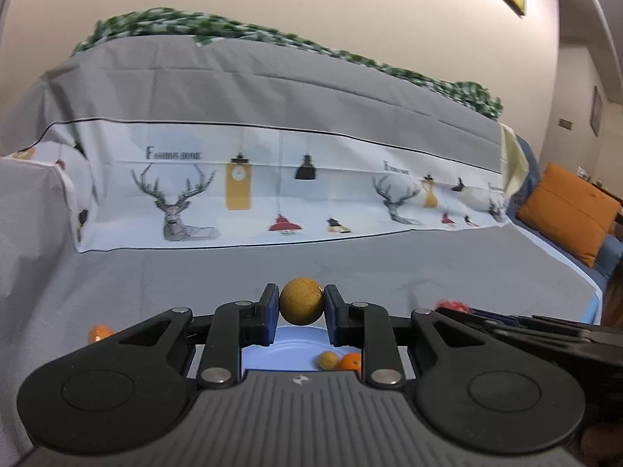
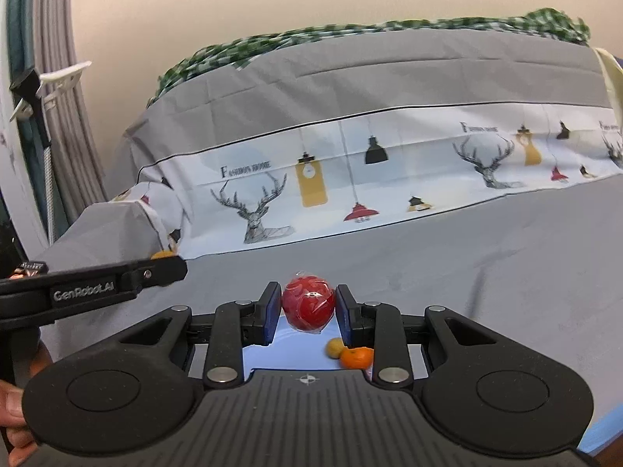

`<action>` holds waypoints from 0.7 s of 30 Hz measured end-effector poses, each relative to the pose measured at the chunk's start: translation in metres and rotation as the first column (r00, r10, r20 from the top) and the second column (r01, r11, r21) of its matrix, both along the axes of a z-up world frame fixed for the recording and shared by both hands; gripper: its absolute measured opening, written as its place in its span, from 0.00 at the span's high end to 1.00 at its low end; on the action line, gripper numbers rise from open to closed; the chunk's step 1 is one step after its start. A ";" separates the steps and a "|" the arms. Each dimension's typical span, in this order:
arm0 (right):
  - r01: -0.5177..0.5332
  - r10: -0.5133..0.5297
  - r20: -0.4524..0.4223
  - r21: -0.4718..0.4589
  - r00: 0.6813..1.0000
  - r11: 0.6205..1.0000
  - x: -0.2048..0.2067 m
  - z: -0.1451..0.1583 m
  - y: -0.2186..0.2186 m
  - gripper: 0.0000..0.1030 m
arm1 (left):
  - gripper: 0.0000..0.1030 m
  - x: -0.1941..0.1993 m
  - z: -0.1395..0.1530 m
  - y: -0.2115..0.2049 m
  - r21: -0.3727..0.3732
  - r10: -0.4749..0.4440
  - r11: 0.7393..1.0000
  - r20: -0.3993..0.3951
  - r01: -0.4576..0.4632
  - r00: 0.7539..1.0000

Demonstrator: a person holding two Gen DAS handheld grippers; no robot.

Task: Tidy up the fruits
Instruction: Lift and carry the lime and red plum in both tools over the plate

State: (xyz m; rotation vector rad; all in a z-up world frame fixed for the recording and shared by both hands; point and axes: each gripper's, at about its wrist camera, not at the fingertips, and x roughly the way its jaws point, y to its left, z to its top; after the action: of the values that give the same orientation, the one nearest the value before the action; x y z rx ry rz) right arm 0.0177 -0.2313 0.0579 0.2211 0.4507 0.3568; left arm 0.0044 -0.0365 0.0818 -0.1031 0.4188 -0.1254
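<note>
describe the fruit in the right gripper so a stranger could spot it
Start at the grey sofa cover, then the blue plate on it. Above that plate the right gripper clamps a red fruit, glossy in clear wrap, unlike the bare yellow and orange fruits.

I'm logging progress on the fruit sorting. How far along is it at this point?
Done: a small yellowish fruit and an orange lie on the blue plate. In hand: the left gripper holds a brown-yellow round fruit and the right gripper a red wrapped fruit, both above the plate. Left: at least one orange fruit on the grey cloth.
</note>
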 end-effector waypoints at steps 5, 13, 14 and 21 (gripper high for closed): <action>0.012 -0.011 -0.014 0.038 1.000 0.999 0.004 -0.011 -0.005 0.69 | 0.74 -0.006 0.000 -0.010 0.067 -0.053 0.996 0.020 0.052 0.998; 0.084 -0.083 -0.010 0.133 0.997 0.988 0.012 -0.015 -0.029 0.69 | 0.74 0.006 0.061 -0.046 0.117 -0.130 0.984 -0.026 0.132 0.991; 0.093 -0.094 -0.005 0.149 0.996 0.984 0.012 -0.015 -0.033 0.69 | 0.74 0.006 0.069 -0.056 0.132 -0.146 0.980 -0.020 0.147 0.989; 0.145 -0.147 -0.007 0.214 0.989 0.966 0.015 -0.021 -0.052 0.69 | 0.74 0.008 0.138 -0.123 0.109 -0.195 0.975 0.005 0.193 0.981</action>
State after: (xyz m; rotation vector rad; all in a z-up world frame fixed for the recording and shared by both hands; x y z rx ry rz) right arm 0.0330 -0.2831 0.0365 0.4602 0.3845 0.2613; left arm 0.0119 -0.1595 0.2194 0.0463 0.4186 -0.2957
